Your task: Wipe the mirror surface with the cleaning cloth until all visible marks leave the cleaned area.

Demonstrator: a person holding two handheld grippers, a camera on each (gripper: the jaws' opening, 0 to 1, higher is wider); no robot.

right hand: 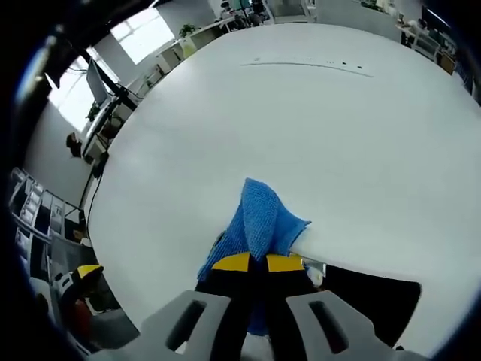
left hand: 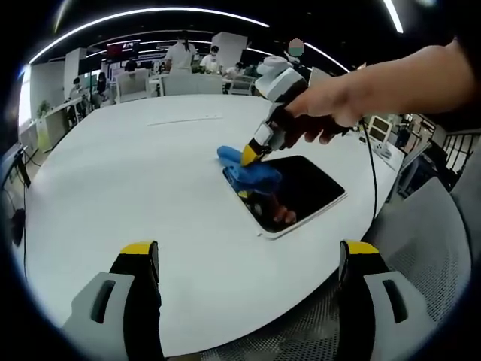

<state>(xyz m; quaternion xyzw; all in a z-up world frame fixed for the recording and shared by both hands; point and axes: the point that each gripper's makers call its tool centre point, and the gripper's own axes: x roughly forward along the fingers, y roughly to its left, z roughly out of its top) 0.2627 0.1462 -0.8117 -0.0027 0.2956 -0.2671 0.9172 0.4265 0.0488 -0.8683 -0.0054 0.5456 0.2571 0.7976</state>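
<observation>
My right claw is clamped on the blue cleaning cloth, pressing it onto the far corner of the dark mirror. The mirror lies near the white surface edge on my right side, with broad bare room beyond and to the left. My left claw hangs spread wide, holding nothing, near the closer edge. I can read no writing anywhere.

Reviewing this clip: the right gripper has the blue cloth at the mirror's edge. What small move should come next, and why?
Probably a short drag of the cloth across the mirror toward its far side. The right gripper is shut on the cloth, which sits at the mirror's near corner, so most of the dark glass looks unwiped. The left gripper hangs open over the table, clear of the path.
</observation>
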